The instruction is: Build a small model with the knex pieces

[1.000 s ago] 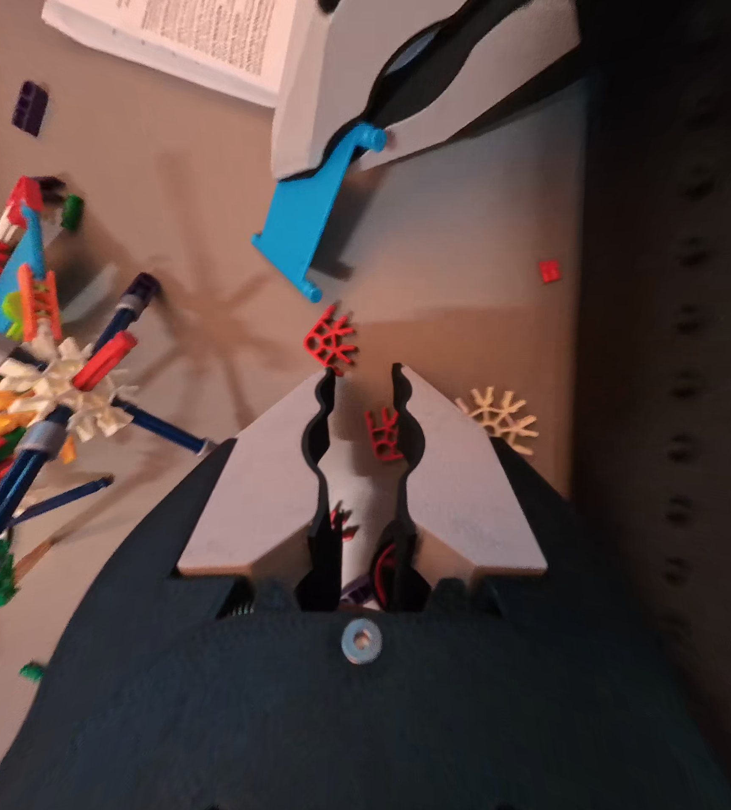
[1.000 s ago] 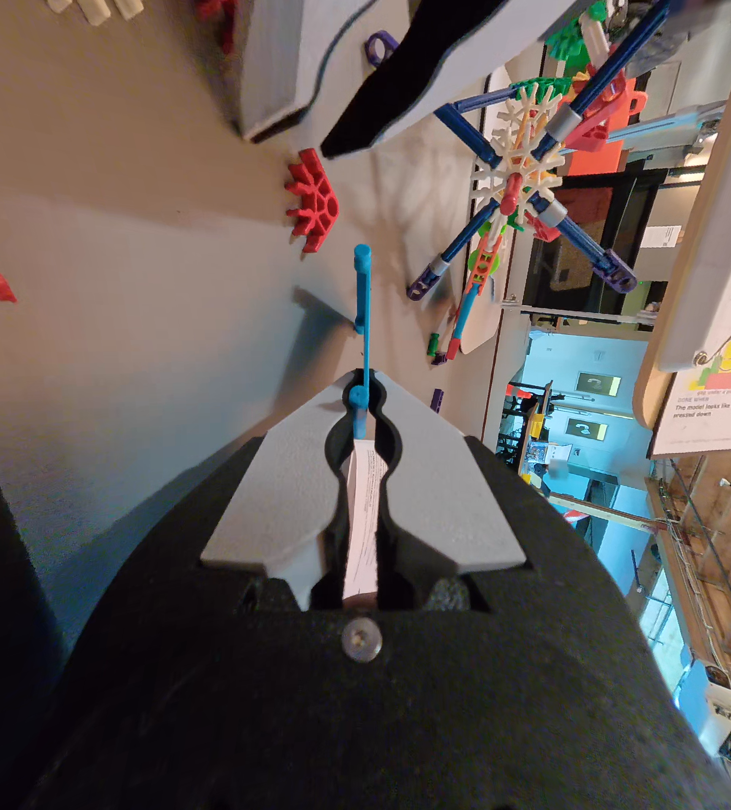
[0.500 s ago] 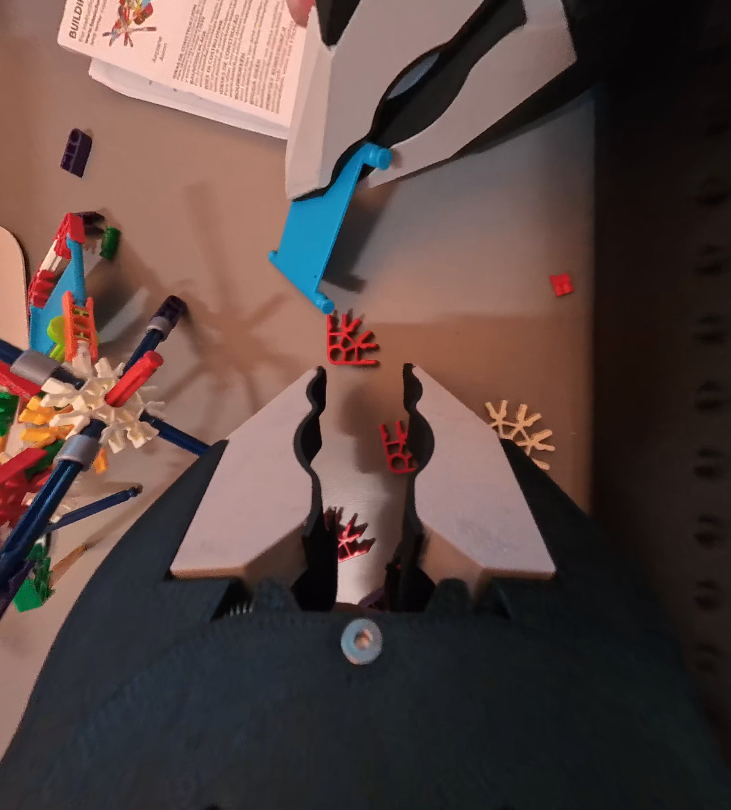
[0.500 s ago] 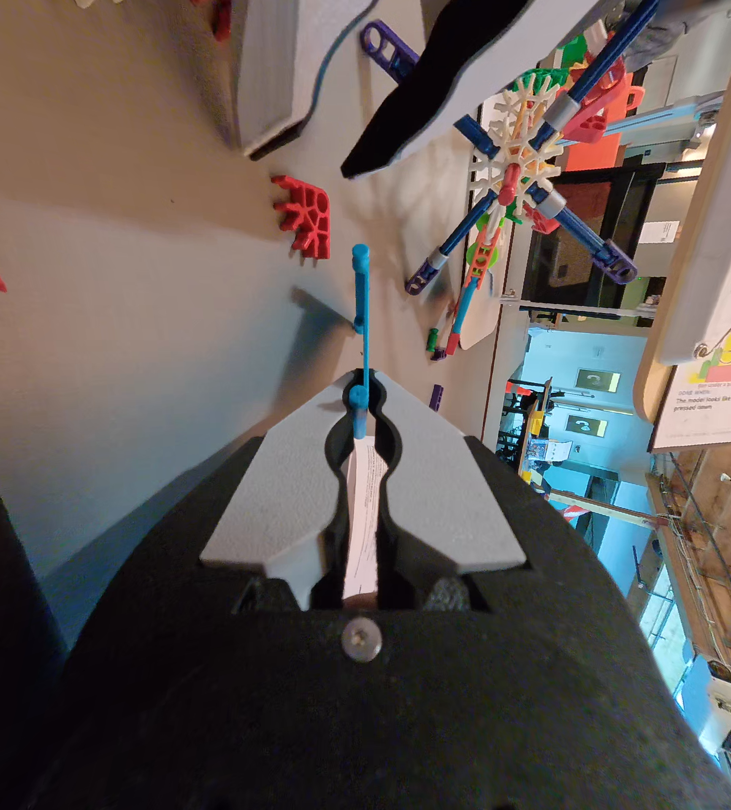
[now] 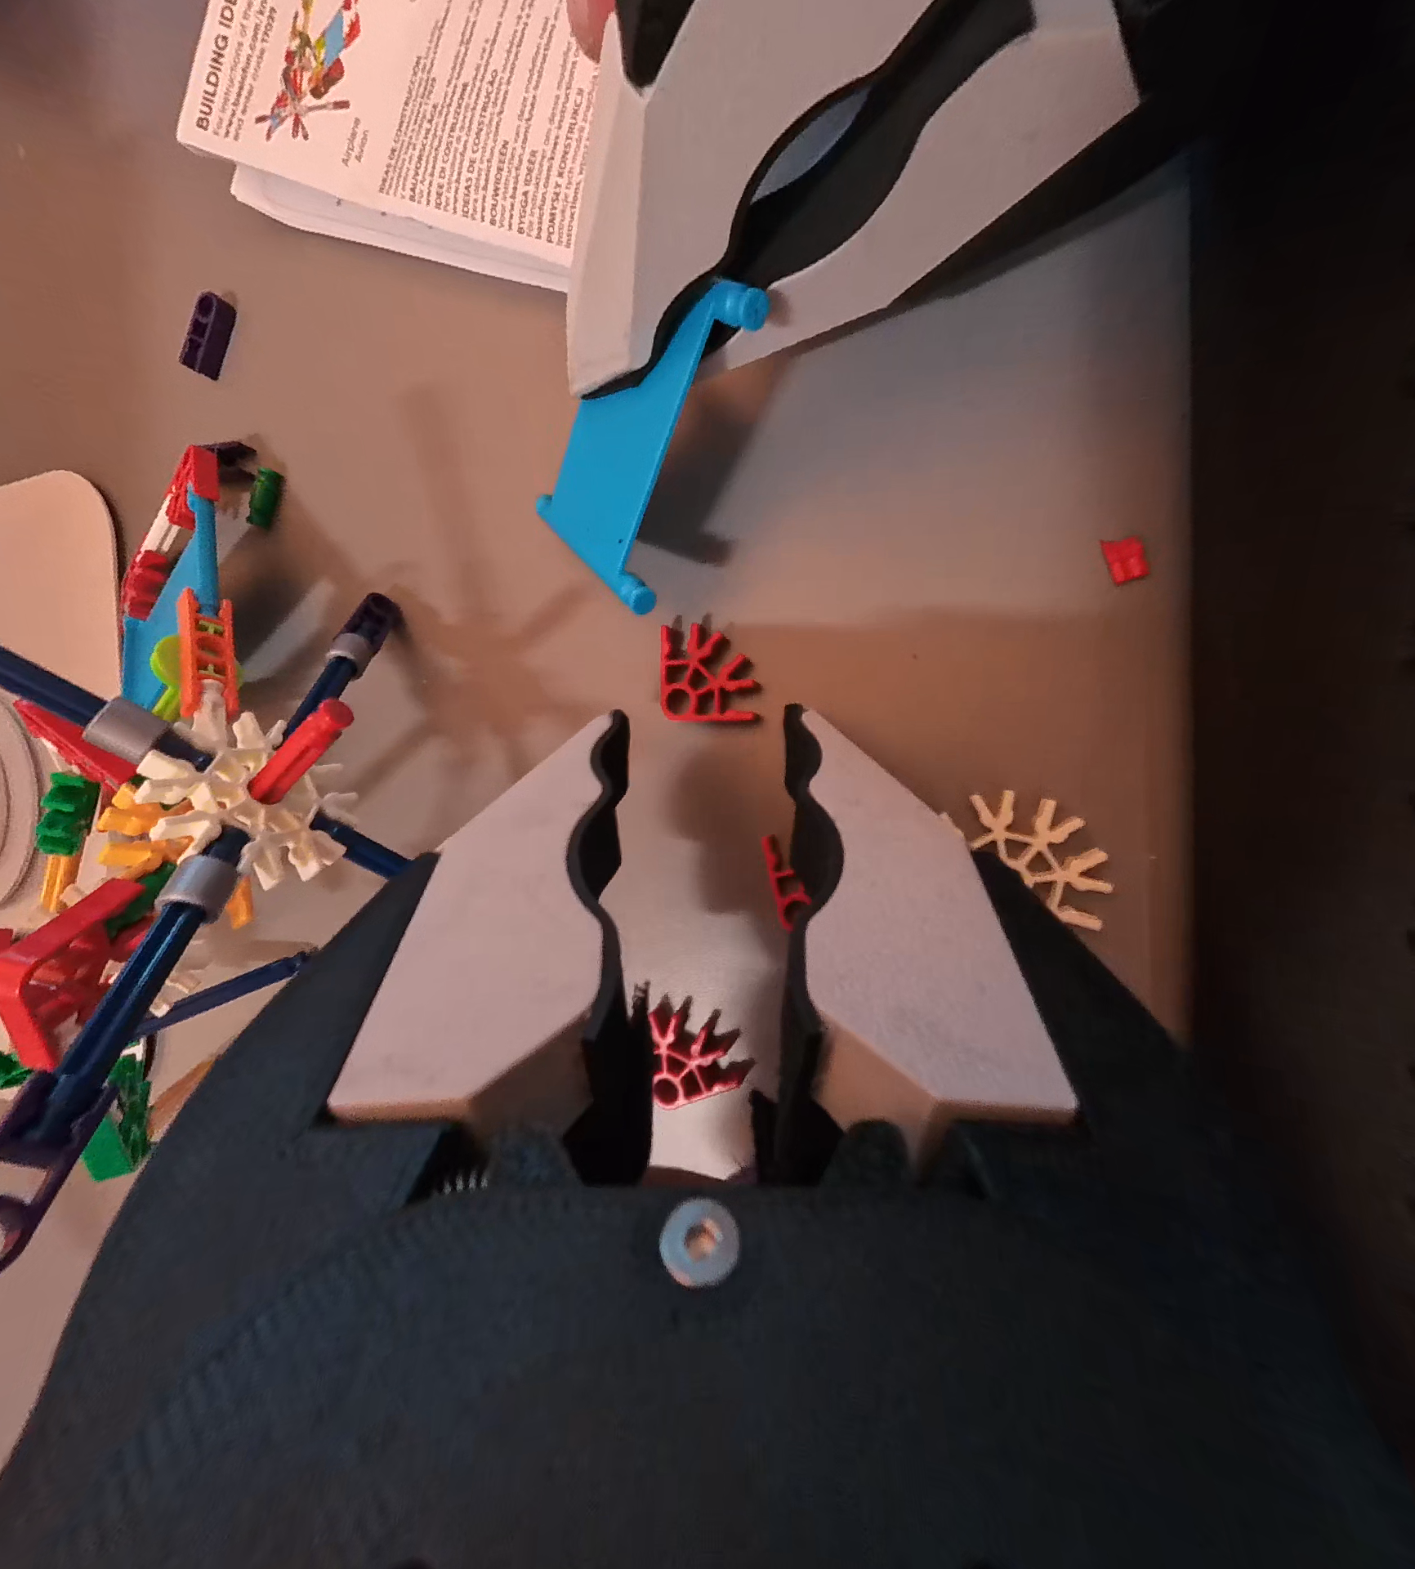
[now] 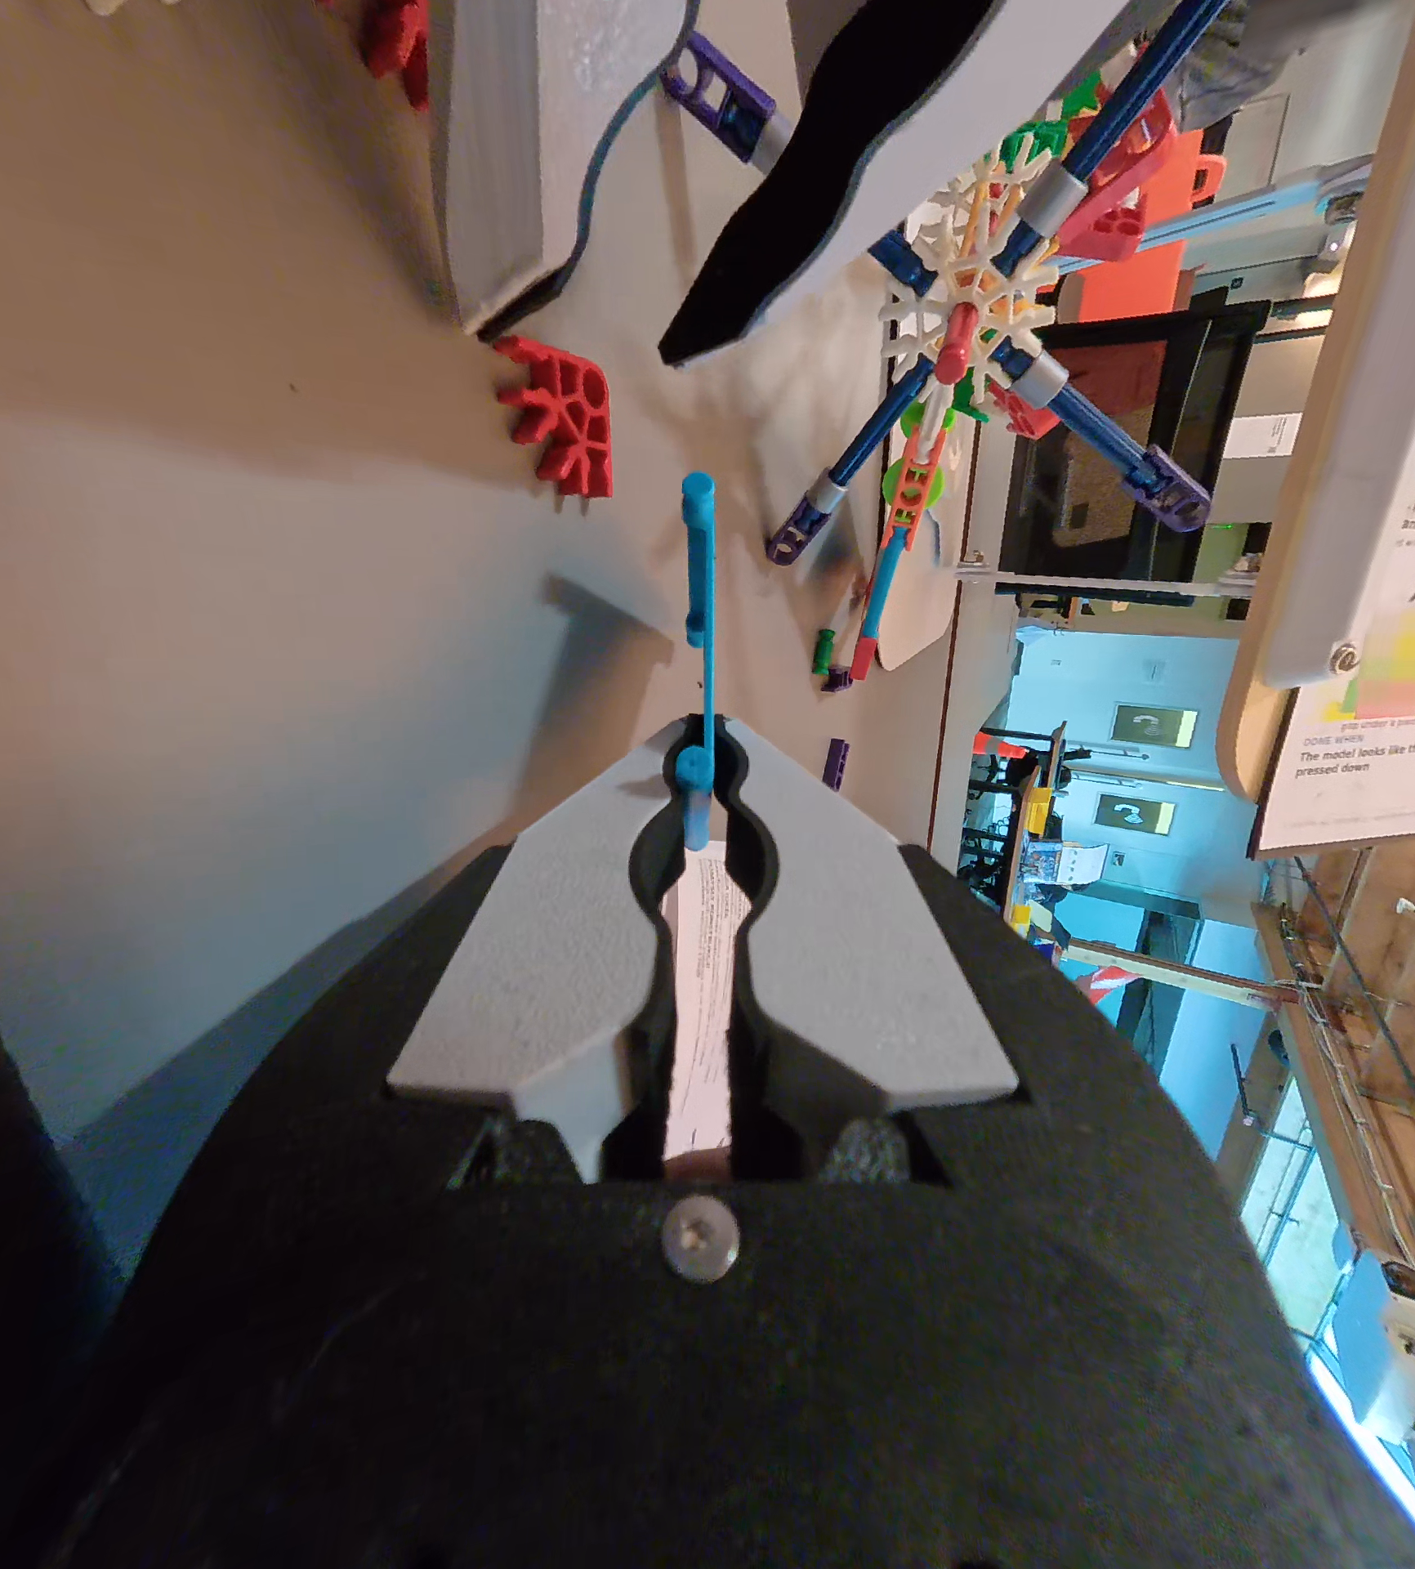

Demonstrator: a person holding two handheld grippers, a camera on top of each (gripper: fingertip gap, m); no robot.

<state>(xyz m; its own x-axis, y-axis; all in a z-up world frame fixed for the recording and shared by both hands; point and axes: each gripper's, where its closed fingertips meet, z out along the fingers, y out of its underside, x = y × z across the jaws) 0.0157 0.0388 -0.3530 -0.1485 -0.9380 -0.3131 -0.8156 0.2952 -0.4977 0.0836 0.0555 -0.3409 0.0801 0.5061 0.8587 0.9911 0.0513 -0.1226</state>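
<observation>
The right gripper (image 6: 708,722) is pinching a flat bright-blue plastic panel piece (image 5: 628,463) w/ round pegs at its corners; its fingers are closed tight on one pegged corner, and the panel is hanging edge-on, its far peg just short of a red quarter-fan plastic connector (image 5: 702,675) lying on the grey tabletop (image 5: 942,441). That red connector is the landmark here.

The left gripper (image 5: 702,722) is hovering just behind the red connector, its grey fingers (image 5: 509,857) spread wide apart and gripping nothing. Between those fingers, farther back from the connector, a second red fan-shaped connector (image 5: 691,1061) is lying on the table, and a small red bit (image 5: 782,879) is sitting right against the inner edge of one finger; can't tell if it's touching.

To one side of the red connector, a cream snowflake-shaped connector (image 5: 1039,853) is lying flat, and a tiny red square clip (image 5: 1124,560) is sitting nearer the table edge. To the other side, well apart, a multicolour rod-and-connector model (image 5: 203,781) w/ dark-blue rods and a white snowflake hub is standing. Beyond the blue panel, a white printed instruction booklet (image 5: 398,127) is lying, w/ a small dark-purple clip (image 5: 207,333) near it.
</observation>
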